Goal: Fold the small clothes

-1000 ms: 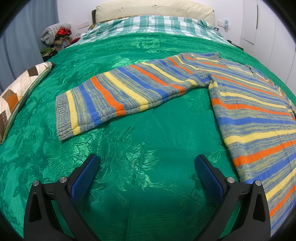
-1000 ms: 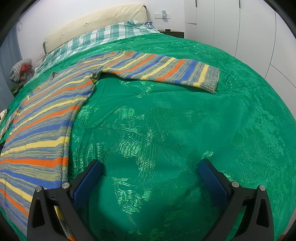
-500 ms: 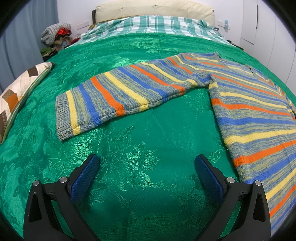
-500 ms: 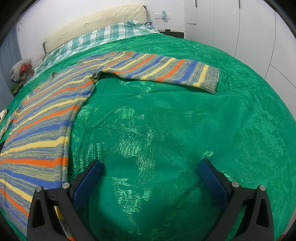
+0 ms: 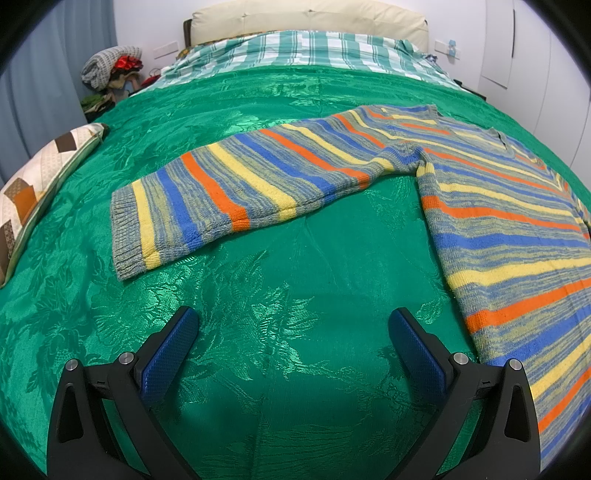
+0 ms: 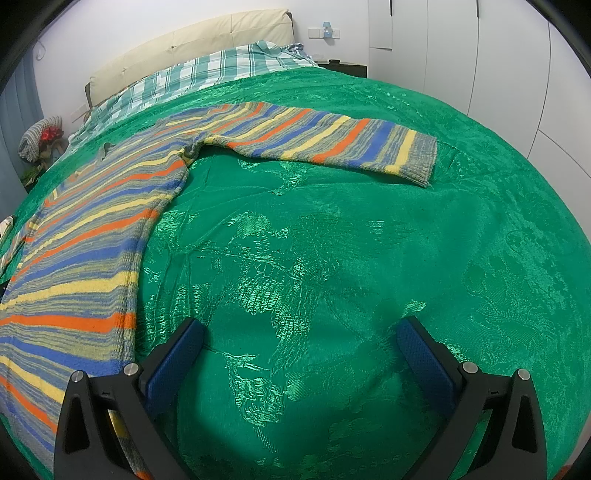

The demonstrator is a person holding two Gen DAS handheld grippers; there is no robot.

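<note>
Green brocade bedspread (image 5: 295, 369) carries a patchwork cushion (image 5: 33, 184) at its left edge. The striped sweater (image 5: 498, 221) lies flat, one sleeve (image 5: 240, 184) stretched left, the other sleeve (image 6: 332, 144) right. The left gripper (image 5: 293, 332) and right gripper (image 6: 301, 339) hover over bare spread, jaws wide apart, holding nothing.

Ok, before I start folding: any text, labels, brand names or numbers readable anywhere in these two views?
None can be read.
Striped sweater: stripes only, no tag or print in view.
Green bedspread: woven leaf pattern, no lettering.
Patterned cushion: colour blocks, no words.
Wall plate with a blue item: too small to tell any marking.
</note>
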